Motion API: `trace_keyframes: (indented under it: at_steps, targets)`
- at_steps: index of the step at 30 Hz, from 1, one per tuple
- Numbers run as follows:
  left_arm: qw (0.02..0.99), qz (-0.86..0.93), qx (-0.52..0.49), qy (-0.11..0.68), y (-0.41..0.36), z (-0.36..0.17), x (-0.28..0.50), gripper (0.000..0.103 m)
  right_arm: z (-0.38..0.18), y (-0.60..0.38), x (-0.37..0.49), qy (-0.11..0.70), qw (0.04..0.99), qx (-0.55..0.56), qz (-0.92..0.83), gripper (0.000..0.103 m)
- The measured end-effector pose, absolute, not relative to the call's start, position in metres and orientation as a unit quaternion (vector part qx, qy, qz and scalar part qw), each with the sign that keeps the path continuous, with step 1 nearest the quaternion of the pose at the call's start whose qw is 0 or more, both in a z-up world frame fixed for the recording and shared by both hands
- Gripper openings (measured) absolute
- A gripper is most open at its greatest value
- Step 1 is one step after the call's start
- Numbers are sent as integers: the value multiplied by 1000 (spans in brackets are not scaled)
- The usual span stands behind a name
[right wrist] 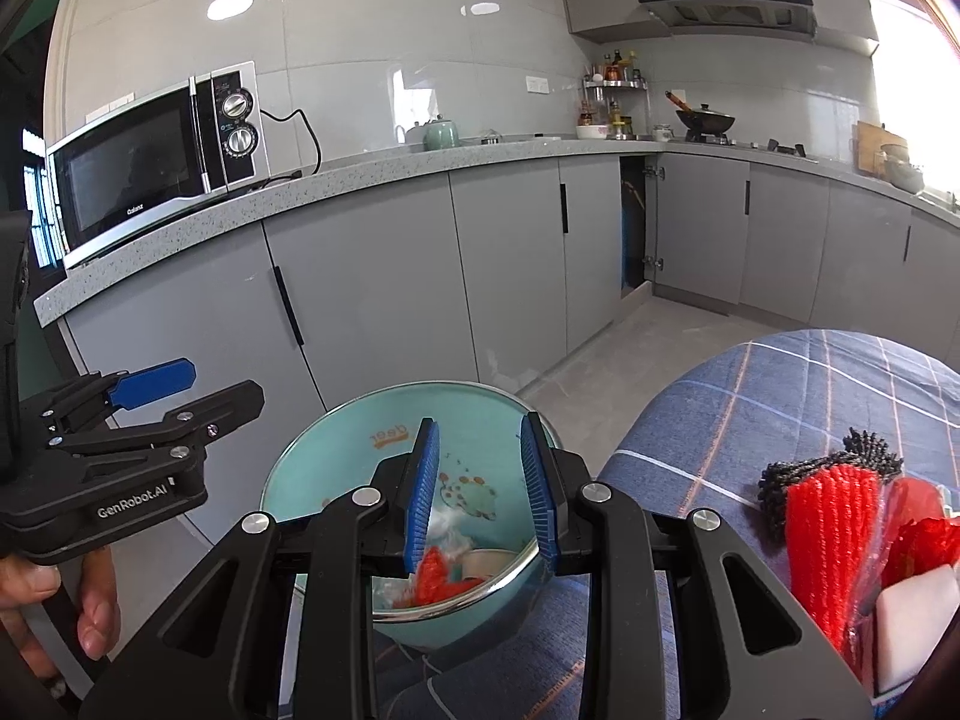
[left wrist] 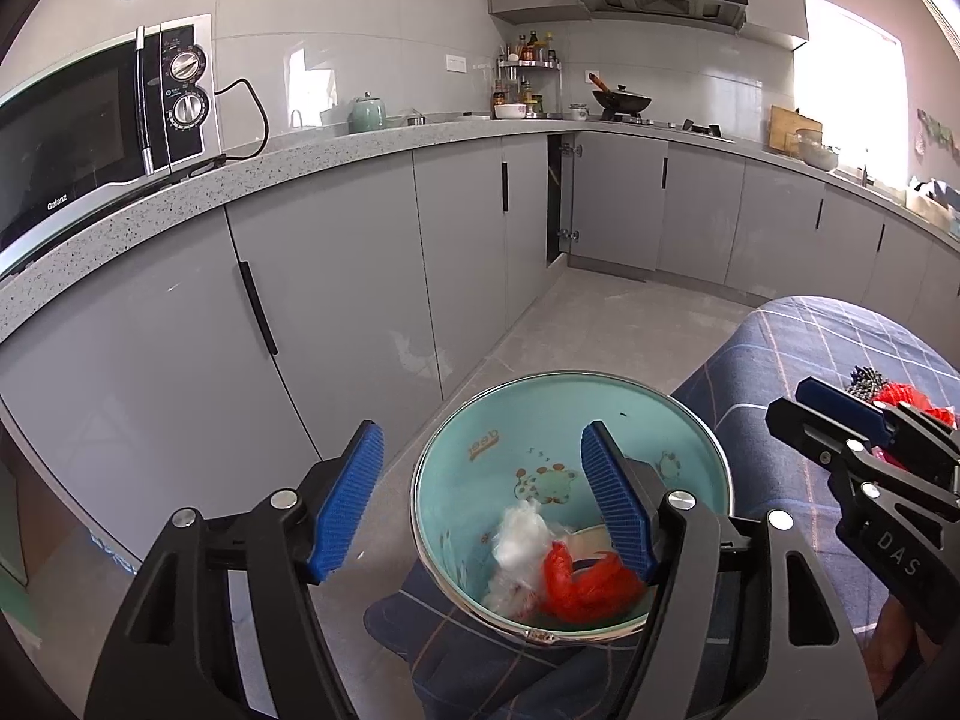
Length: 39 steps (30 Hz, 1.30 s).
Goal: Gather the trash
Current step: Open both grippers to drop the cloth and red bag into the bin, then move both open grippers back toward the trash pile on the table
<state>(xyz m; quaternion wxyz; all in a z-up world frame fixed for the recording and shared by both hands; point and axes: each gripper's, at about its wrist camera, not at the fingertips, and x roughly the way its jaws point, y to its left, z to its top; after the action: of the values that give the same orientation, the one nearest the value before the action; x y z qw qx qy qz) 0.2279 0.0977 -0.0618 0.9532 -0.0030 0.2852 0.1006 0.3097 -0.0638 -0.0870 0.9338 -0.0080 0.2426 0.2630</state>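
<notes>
Left wrist view: your left gripper (left wrist: 480,495) is spread wide, nothing between the blue pads (left wrist: 618,504). It hangs over a teal bin (left wrist: 474,450) with a chrome rim and cartoon prints on the inner wall. The right pad reaches inside the bin's mouth; the left pad sits outside the rim. In the bin's bottom: white crumpled plastic (left wrist: 519,546), red mesh netting (left wrist: 585,591) touching it, and a pale item partly hidden behind the pad.

The bin stands just beside the near left edge of a table with a blue plaid cloth (left wrist: 810,348).

Right wrist view: your right gripper (right wrist: 480,492) is partly spread, pads apart and empty, aimed into the same bin. Whether its tips are past the rim, cannot tell.

More trash near the table's right edge: a red mesh sleeve (right wrist: 831,534), black mesh netting (right wrist: 804,474) touching it from behind, a white foam block (right wrist: 915,624) beside it.

Background: microwave (right wrist: 162,162) on the grey counter (right wrist: 384,171), well apart from the bin.
</notes>
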Motion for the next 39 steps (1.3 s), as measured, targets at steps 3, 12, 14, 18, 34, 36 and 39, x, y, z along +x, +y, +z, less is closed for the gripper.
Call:
trace_keyframes:
  at_steps: [3, 12, 14, 18, 34, 36, 39]
  targets:
    - [953, 99, -2, 286, 95, -61, 227, 69, -85, -67, 307, 239, 935, -8, 262, 30]
    - [954, 95, 1, 284, 92, -59, 223, 69, -79, -75, 297, 230, 939, -8, 254, 31]
    - [954, 94, 2, 283, 92, -58, 223, 71, -78, -76, 295, 228, 941, -13, 251, 32]
    - [956, 93, 5, 279, 87, -56, 221, 76, -75, -85, 286, 221, 945, -17, 240, 32]
    - [956, 79, 43, 278, 43, -56, 219, 87, -53, -149, 244, 190, 967, -10, 171, 37]
    - [957, 66, 49, 277, 31, -56, 219, 87, -51, -165, 238, 188, 970, -5, 152, 38]
    - [958, 48, 58, 277, 12, -56, 220, 87, -50, -187, 231, 190, 974, 5, 124, 38]
